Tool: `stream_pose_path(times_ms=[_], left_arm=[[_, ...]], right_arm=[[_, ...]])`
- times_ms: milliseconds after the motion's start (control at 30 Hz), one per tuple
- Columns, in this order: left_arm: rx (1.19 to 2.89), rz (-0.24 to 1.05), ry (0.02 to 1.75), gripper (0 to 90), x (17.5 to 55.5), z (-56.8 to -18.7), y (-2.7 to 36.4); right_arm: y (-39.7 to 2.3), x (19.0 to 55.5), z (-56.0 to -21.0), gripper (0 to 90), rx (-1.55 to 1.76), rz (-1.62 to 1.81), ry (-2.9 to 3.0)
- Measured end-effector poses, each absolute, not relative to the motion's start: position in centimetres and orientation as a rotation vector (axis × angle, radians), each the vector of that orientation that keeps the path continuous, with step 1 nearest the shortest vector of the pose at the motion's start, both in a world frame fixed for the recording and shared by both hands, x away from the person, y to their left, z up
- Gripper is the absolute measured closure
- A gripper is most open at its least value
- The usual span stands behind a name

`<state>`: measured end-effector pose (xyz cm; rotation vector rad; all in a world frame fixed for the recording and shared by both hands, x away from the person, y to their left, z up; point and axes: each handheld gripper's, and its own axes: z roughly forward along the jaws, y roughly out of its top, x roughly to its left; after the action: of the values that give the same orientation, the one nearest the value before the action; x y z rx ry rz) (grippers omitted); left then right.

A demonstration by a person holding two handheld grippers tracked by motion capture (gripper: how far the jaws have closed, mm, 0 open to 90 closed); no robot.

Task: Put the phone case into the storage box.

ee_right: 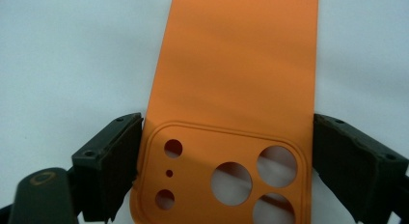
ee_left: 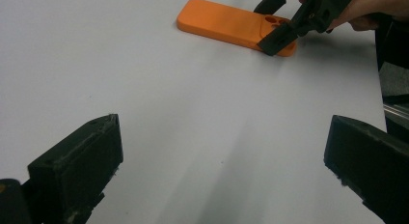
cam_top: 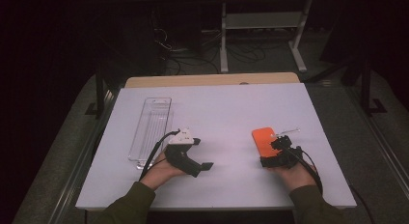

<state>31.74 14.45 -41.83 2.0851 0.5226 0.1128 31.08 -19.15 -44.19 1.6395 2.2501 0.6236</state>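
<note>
1. Nearest the person, the left gripper rests on the white table, jaws wide apart on nothing.
2. Across from it, the right gripper straddles the camera end of a flat orange plastic phone case; whether its pads press on the case I cannot tell.
3. Farther back on the left lies a long clear plastic tray.

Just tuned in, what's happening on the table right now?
A person holds a gripper in each hand over a white table. The right gripper straddles the camera-hole end of an orange phone case lying flat; its jaws sit at both edges, apparently just touching. The left gripper rests open on bare table. A clear plastic tray lies at the left.
</note>
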Motion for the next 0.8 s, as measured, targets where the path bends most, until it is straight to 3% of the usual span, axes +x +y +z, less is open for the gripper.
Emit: stream_pose_path(times_ms=[800], left_arm=[[2.084,0.116,0.517,0.0,31.8,-41.7,14.5]], right_arm=[[-20.4,31.9,-43.3,15.5,1.741,0.676,2.31]])
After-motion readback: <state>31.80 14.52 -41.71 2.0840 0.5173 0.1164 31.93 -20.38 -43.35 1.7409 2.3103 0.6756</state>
